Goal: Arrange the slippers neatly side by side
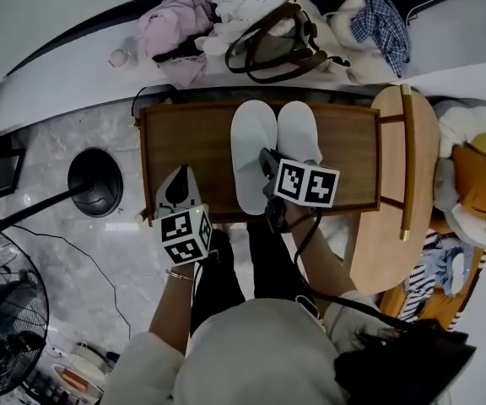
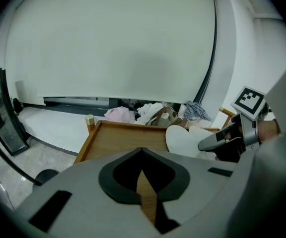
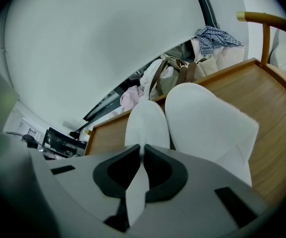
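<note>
Only print readable: black-and-white square markers on the two gripper cubes.

Two white slippers, one wooden table (image 1: pixel 184 137), two grippers. The left slipper (image 1: pixel 251 154) and right slipper (image 1: pixel 298 129) lie side by side in the table's middle, long sides touching, toes toward the far rim; they span almost the whole depth of the table, heels close to the near edge.

Bare wood lies open on both sides of the pair, wider on the left.

Right gripper (image 3: pixel 142 148) is over the pair's heel end; its jaws are nearly together, pinching a thin white edge of the left slipper.

Left gripper (image 2: pixel 141 149) is over the table's near left part, well apart from the slippers; jaw tips meet, nothing between them.

Past the far rim: one bag with brown straps (image 1: pixel 272 45) among piled clothes. One wooden chair (image 1: pixel 403 142) at the right; one fan (image 1: pixel 7 310) on the floor at the left.
</note>
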Action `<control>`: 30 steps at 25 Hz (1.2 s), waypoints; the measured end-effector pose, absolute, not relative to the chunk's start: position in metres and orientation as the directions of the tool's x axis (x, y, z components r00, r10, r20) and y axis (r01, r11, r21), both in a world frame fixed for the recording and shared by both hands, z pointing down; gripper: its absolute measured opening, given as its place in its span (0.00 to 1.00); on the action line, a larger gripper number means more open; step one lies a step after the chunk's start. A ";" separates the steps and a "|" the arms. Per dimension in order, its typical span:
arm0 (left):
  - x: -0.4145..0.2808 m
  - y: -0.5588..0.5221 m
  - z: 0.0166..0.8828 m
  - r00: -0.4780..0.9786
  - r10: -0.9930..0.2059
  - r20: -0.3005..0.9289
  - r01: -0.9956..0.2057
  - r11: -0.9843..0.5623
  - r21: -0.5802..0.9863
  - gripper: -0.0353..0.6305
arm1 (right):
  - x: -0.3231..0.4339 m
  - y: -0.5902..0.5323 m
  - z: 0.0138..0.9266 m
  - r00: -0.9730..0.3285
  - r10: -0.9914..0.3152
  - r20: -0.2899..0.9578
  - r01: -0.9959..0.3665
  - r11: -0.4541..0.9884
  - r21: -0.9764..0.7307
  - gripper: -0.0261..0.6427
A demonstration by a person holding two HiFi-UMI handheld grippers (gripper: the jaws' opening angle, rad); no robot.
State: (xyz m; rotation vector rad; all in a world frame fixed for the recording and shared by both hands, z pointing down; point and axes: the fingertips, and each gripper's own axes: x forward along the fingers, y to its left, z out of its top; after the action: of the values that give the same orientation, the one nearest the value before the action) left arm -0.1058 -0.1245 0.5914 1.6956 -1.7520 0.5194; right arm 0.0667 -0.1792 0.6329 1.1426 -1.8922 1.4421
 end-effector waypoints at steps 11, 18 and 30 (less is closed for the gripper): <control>-0.106 -0.126 0.594 0.024 -0.732 0.681 -0.983 0.107 0.150 0.06 | 0.068 -0.180 0.636 -0.522 -0.309 0.795 -0.848 0.092 -0.522 0.11; -0.107 -0.126 0.593 0.025 -0.732 0.681 -0.982 0.108 0.153 0.06 | 0.068 -0.181 0.637 -0.508 -0.315 0.801 -0.857 0.100 -0.505 0.11; -0.114 -0.125 0.582 0.019 -0.748 0.663 -0.981 0.114 0.157 0.06 | 0.067 -0.182 0.627 -0.478 -0.344 0.808 -0.877 0.131 -0.462 0.25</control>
State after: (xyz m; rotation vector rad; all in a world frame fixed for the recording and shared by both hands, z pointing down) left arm -0.1143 -0.1255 0.5821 1.6841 -1.7787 0.4833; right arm 0.0671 -0.1824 0.6272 1.1724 -1.8940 1.3360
